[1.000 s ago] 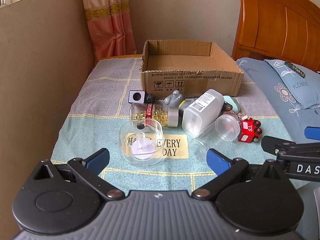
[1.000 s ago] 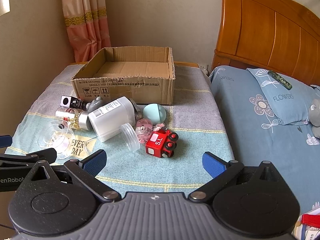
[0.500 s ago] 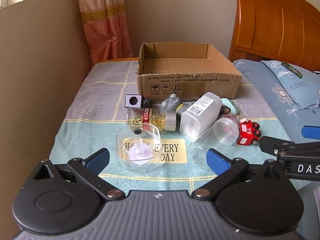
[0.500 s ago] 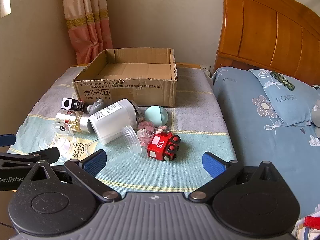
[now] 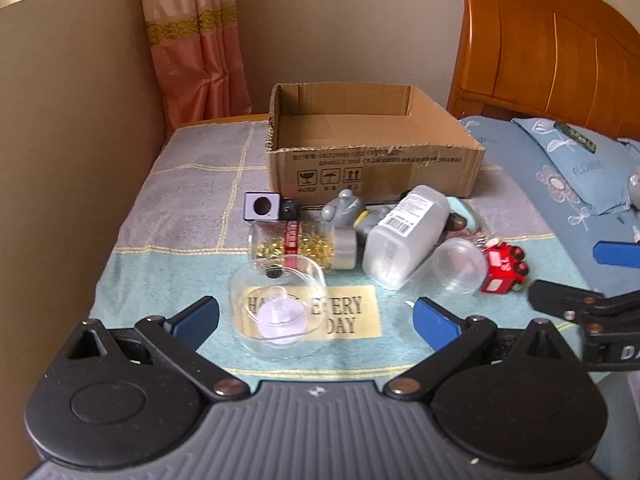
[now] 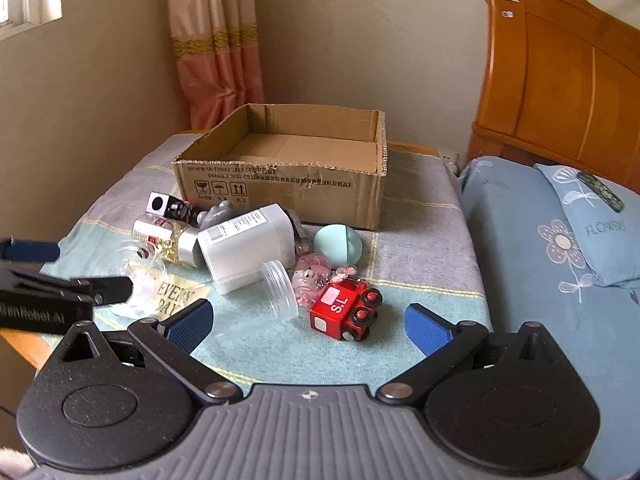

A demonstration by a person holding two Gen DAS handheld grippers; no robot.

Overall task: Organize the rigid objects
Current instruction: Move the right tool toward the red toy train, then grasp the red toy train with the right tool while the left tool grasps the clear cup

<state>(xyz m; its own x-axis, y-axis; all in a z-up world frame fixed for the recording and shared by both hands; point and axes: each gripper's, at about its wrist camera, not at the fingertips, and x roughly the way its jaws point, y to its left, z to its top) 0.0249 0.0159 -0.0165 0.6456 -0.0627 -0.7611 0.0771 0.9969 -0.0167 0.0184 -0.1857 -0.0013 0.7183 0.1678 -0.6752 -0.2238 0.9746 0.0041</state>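
Both grippers hover short of the clutter, nothing picked yet

We read the left gripper (image 5: 314, 316) with jaws spread wide and empty, framing the clear glass dish (image 5: 280, 312) at lower centre of the left view; the right gripper (image 6: 306, 324) is likewise wide open and empty, with the red toy train (image 6: 346, 310) just above it at centre frame. The cardboard box (image 5: 372, 168) sits empty at upper centre, behind the pile on the cloth-covered counter (image 5: 168, 248). We judge the dish the likely first pick: it is smooth and slippery, so we would lower the jaws well around its wall, close gently, lift straight, and clear the pill bottle (image 5: 304, 244) touching its far rim
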